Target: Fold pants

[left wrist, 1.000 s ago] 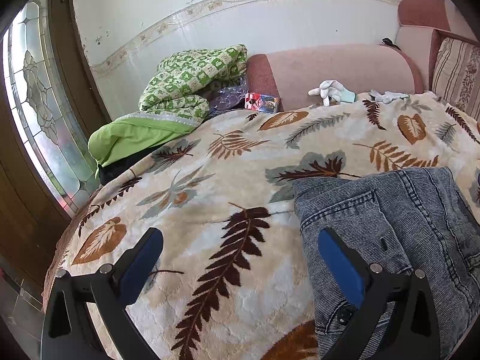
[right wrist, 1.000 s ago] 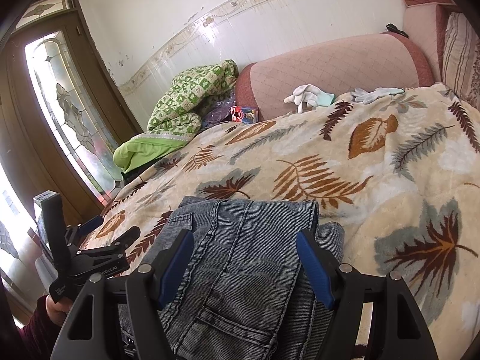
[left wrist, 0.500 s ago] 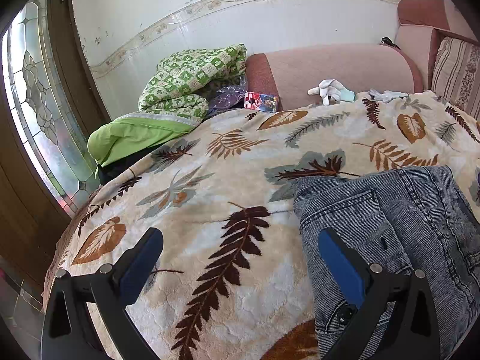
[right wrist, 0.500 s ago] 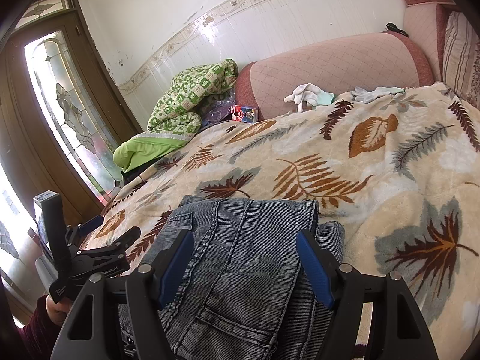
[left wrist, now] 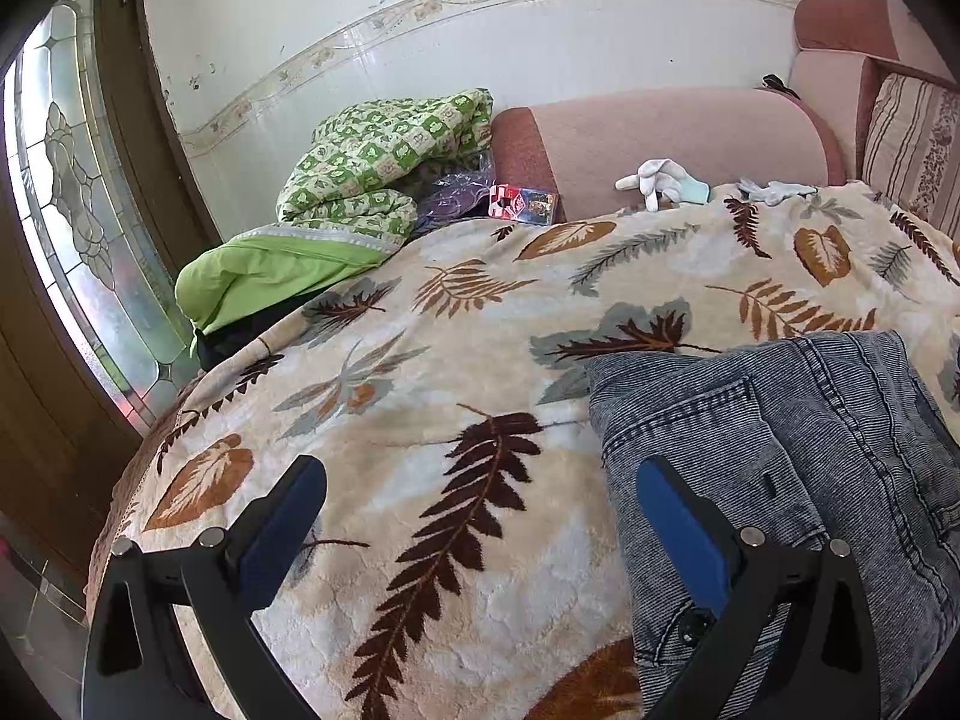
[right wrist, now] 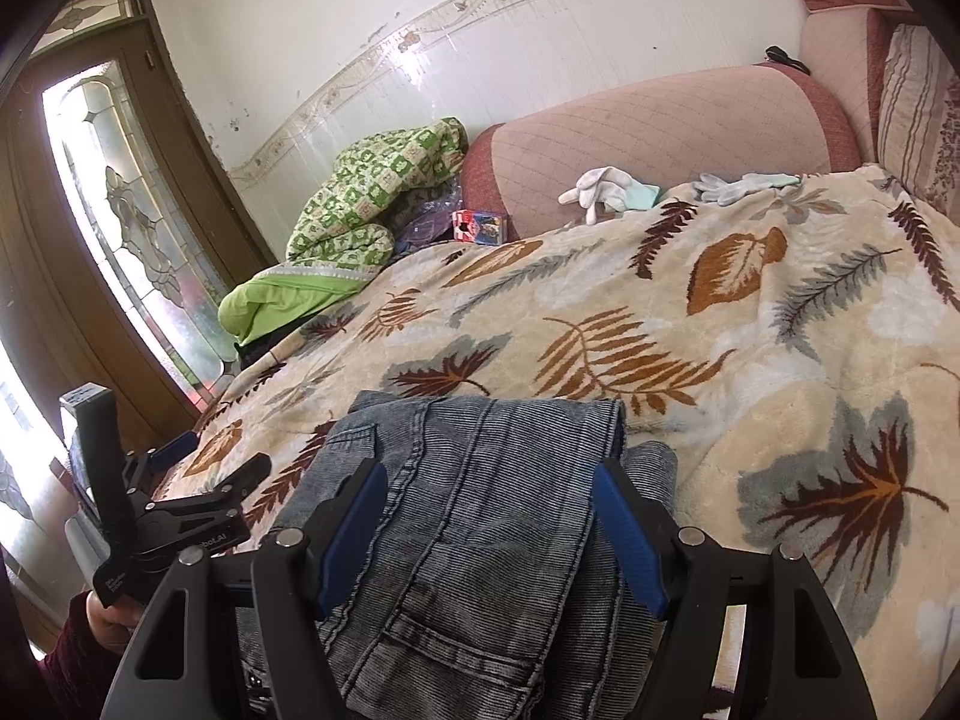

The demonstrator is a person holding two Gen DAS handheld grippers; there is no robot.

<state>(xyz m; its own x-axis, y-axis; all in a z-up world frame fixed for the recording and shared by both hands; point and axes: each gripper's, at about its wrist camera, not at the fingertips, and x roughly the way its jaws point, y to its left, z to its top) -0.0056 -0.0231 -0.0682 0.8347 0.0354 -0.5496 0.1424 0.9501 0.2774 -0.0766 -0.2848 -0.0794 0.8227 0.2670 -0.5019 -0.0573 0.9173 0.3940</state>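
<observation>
Pants [right wrist: 480, 516] of grey-blue washed denim lie folded in a thick bundle on the bed, on top of a fleecy blanket [left wrist: 420, 420], near its front edge. The right claw [right wrist: 489, 531] hovers just above the bundle with its jaws wide apart, and no fabric is pinched between the blue pads [right wrist: 630, 546]; whether a pad brushes the cloth below cannot be told. The left claw [left wrist: 480, 528] is also wide open and holds nothing. Its left finger stands over the bare blanket, its right finger over the left edge of the pants, and contact there is not clear.

From the right wrist view, the left claw appears from the side at the lower left, with a hand [right wrist: 108, 612] and a dark red sleeve below it, partly cut off by the frame.

The denim shows ribbed vertical streaks, stitched seams, a back pocket and a metal button. The blanket is cream and plush, printed with brown, orange and grey leaves. Behind it stands a pink quilted sofa arm [right wrist: 648, 138] with rounded top. White gloves [left wrist: 660, 183] lie at the blanket's far edge. A green checked quilt [left wrist: 378, 162] is heaped at the back left, and a small colourful box [left wrist: 522, 204] beside it is too small to read.
</observation>
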